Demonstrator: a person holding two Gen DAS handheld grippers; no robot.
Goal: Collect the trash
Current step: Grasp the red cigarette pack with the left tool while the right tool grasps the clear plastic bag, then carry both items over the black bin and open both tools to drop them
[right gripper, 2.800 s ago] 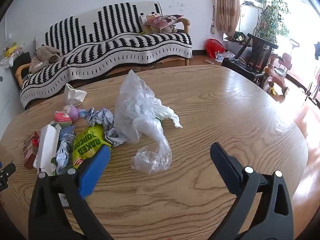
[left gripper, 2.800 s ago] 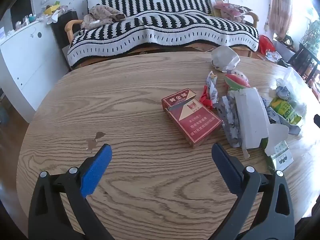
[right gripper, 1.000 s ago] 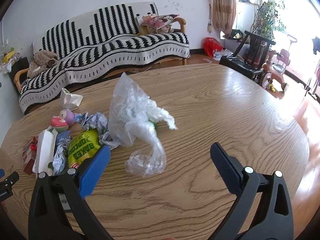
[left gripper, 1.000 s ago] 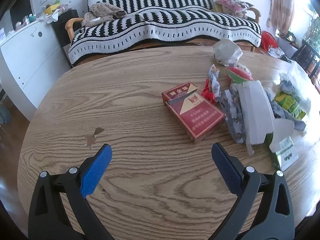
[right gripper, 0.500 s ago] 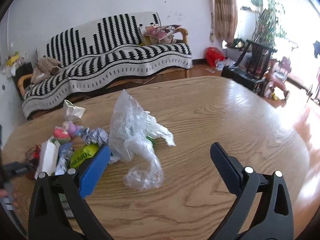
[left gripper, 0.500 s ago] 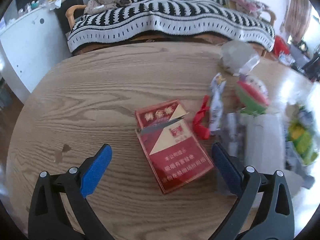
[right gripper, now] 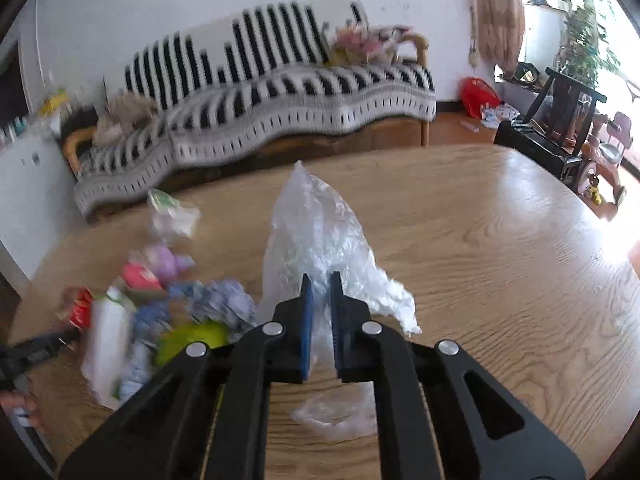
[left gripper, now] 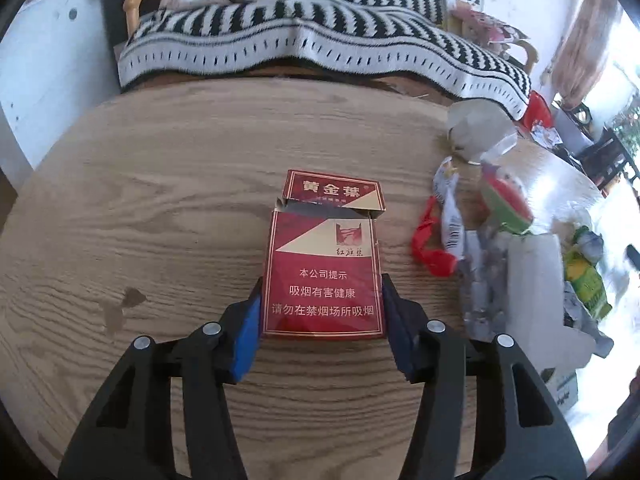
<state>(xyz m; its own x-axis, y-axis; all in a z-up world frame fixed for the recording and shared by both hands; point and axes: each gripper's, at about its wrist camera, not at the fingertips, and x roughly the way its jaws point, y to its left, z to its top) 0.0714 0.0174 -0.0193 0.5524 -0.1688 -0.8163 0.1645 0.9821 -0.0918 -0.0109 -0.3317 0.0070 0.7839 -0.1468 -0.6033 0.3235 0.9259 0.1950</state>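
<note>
A red cigarette pack [left gripper: 324,248] with its lid flipped open lies flat on the round wooden table [left gripper: 160,184]. My left gripper [left gripper: 322,292] straddles its near end; the jaws are closing and both blue pads touch the pack's long sides. My right gripper [right gripper: 319,284] is shut on a fold of the clear plastic bag [right gripper: 312,224], which stands crumpled on the table [right gripper: 500,260]. Between the two lies a heap of litter: a red wrapper [left gripper: 430,248], a white carton [left gripper: 534,292], a green snack bag [left gripper: 586,280] and crumpled paper [left gripper: 478,132].
A striped sofa [right gripper: 280,120] runs behind the table's far edge. A dark chair [right gripper: 560,128] and toys stand at the right. A white cabinet [left gripper: 48,64] is off the left side. Bare wood stretches right of the bag.
My left gripper moved in over the cigarette pack and its jaws narrowed onto the pack's sides. My right gripper advanced to the plastic bag and went from wide open to pinching it.
</note>
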